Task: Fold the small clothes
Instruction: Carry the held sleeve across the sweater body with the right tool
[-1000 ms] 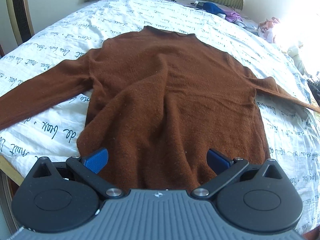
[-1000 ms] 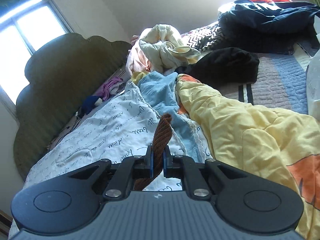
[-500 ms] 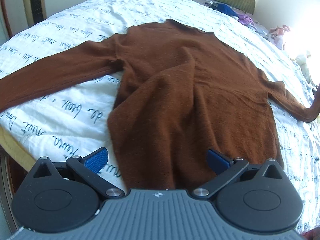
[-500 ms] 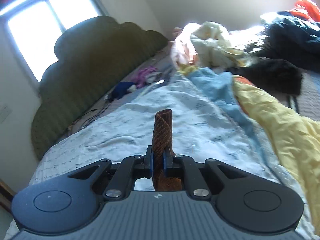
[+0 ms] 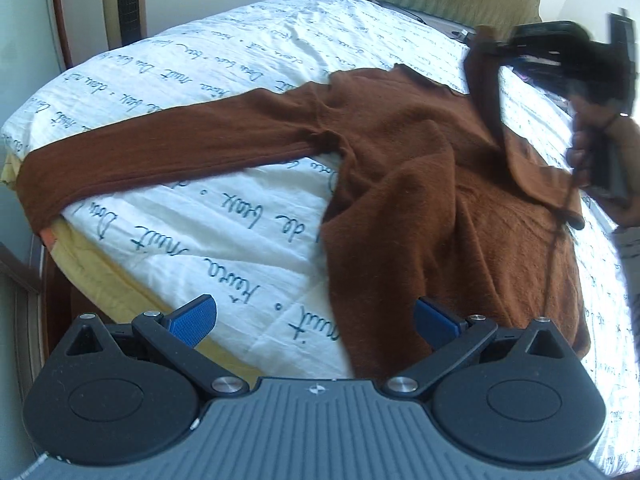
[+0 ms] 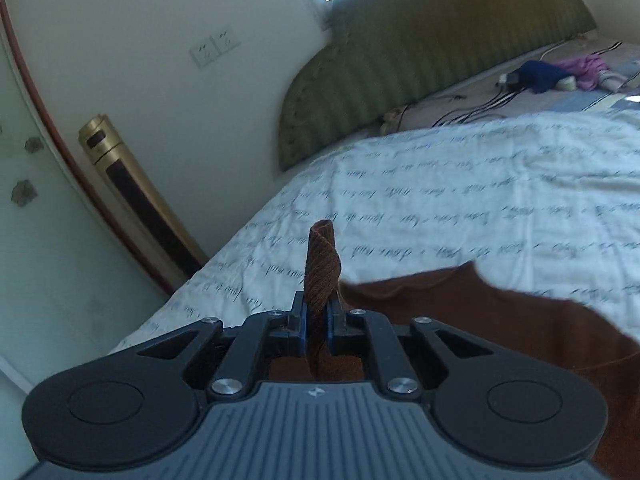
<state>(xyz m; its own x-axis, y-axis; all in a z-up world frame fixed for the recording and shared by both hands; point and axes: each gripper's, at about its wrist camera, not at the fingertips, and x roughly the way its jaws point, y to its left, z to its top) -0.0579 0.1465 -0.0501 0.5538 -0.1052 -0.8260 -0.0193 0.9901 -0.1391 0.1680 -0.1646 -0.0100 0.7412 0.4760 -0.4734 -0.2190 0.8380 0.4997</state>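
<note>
Left wrist view is showing the brown sweater (image 5: 432, 184) lying on the bed (image 5: 208, 216), one sleeve stretching out flat. The right gripper (image 6: 316, 316) is pinching the other sleeve's cuff (image 6: 320, 268) in its closed jaws, lifting it over the body, so the sleeve fold is underway. Next, laying it flat across the chest. The left gripper (image 5: 314, 316) is hovering with jaws wide and empty near the hem. Nothing is blocking; the headboard (image 6: 420, 60) is well apart.

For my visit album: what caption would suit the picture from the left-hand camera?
Open left gripper hovers by a brown sweater on a script-print quilt, while the right gripper lifts one sleeve over it.
</note>
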